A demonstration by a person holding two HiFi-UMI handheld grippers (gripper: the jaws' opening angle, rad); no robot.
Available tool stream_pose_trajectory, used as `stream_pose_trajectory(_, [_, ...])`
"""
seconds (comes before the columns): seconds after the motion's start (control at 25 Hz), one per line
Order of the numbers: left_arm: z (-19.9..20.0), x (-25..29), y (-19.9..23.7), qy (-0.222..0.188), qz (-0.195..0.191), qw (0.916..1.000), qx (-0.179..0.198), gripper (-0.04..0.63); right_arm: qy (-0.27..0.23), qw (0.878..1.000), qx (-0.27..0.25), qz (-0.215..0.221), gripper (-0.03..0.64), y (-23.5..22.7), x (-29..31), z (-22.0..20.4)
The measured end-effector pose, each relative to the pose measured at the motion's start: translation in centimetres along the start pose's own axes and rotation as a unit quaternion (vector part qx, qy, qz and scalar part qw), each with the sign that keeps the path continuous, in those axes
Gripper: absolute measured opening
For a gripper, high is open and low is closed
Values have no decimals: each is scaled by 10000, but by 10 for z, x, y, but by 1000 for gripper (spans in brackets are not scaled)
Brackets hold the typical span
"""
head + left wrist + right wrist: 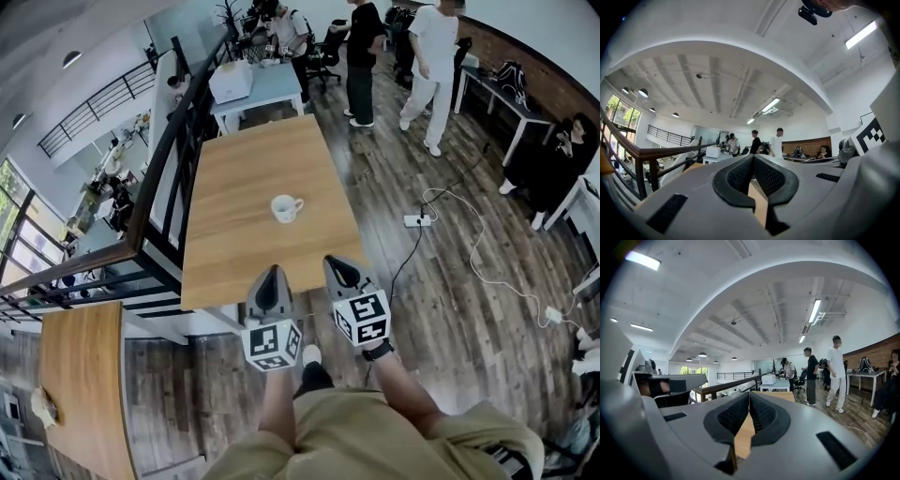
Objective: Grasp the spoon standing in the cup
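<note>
Head view: the left gripper (273, 271) and right gripper (336, 263) sit at lower centre, jaws pressed together. Arriving unopened, either would likely tip the cup (286, 208). The cup is white and handled, at frame centre on the desk (234, 169). The spoon is too small to confirm.

Left gripper view: jaws together, empty.

Right gripper view: likewise.

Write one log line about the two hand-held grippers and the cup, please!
left hand-held gripper: shut, empty | right hand-held gripper: shut, empty | cup: on table, untouched, beyond both
</note>
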State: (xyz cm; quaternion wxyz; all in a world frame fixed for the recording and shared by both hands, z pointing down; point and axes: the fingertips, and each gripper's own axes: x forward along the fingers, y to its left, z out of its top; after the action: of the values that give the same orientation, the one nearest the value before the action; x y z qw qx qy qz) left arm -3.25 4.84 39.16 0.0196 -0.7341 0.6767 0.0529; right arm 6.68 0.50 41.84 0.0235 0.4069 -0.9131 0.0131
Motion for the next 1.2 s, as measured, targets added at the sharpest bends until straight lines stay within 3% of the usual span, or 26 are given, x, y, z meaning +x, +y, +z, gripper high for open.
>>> stream_pose_trajectory(0.48, [-3,145,105,-104,-354,9992,-178,2,91,9992,-62,-390,15,-33,163,10])
stream_pose_trajectory(0.76, [-15,200,155,-85,-494,9983,-302,2,152,9984,-143,-526,15,-42,234,8])
stream_pose_trajectory(1.2, [-80,243,169,527,-629,9955,-473,2,766,9944,225,-697,15,-72,275,-53])
